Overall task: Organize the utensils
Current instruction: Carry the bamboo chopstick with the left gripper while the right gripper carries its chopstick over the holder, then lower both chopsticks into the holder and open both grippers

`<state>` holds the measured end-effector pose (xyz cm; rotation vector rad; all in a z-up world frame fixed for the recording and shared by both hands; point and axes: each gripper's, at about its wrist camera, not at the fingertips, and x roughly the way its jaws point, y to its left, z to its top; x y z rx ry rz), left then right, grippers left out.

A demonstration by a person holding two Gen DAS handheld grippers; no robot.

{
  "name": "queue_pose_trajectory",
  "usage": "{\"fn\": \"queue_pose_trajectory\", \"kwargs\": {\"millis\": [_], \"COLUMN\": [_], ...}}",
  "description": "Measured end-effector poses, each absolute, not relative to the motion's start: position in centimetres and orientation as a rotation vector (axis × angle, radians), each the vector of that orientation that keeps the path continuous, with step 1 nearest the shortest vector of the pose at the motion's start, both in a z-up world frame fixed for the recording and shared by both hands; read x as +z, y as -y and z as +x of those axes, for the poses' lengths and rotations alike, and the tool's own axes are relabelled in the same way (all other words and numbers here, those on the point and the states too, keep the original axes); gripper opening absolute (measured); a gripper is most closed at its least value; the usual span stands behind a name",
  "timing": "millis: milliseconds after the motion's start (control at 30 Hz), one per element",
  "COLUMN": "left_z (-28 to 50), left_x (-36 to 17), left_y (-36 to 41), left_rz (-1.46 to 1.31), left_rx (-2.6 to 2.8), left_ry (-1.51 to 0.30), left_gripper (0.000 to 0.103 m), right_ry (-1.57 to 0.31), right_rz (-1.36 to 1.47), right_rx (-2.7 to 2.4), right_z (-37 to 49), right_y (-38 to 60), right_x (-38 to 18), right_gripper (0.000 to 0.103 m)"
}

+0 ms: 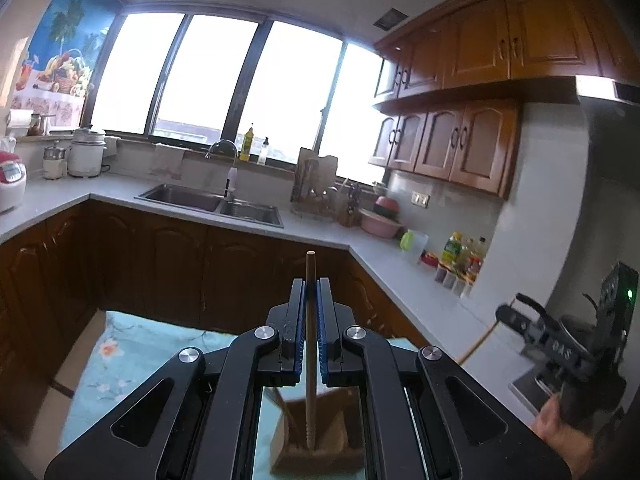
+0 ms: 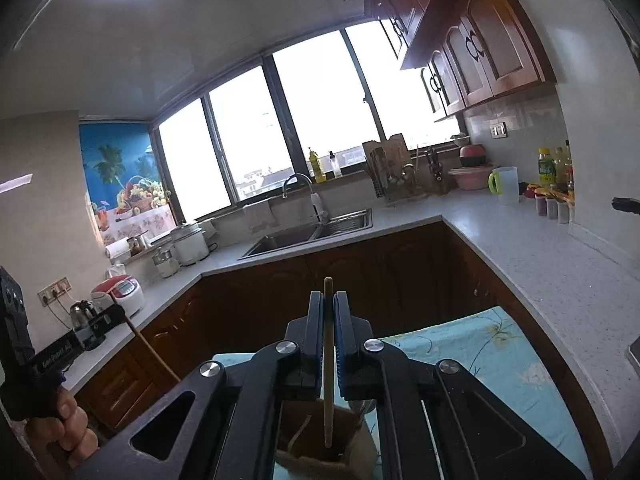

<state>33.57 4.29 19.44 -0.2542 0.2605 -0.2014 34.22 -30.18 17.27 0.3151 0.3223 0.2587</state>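
Between closed jaws, slim wooden chopstick [image 1: 310, 344]

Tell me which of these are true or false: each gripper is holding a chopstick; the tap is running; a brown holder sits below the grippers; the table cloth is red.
1. Each gripper holds a chopstick. True: the left gripper is shut on a wooden chopstick, and the right gripper on another chopstick.
2. The tap is running. False: no water shows at the faucet.
3. A brown holder sits below the grippers. True: the brown holder lies beneath both.
4. The cloth is red. False: the floral cloth is light blue.
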Motion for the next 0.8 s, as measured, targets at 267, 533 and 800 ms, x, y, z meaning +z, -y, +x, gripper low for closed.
{"fn": "queue_pose_trajectory", "kwargs": {"millis": [267,533,800], "left_z": [36.4,36.8,37.1], "left_x": [13.8,10.2,8.9], "left_y": [-3.9,-3.6,-2.8], "left_rz": [-0.285,-0.276,-0.248], "left_rx": [-0.128,-0.12,-0.134], "left_ry": [-0.329,-0.403,-0.445], "left_gripper": [0.004,0.005,0.005], "right_ry": [-0.357,-0.435,-0.495], "right_rz": [0.34,0.341,0.355], "right_rx": [0.255,0.249,0.235], "right_z": [35.7,36.7,37.5], "right_y": [29.8,29.1,29.5], "right_x": [13.2,9.2,7.2], "right_gripper": [0.005,0.005,0.006]}}
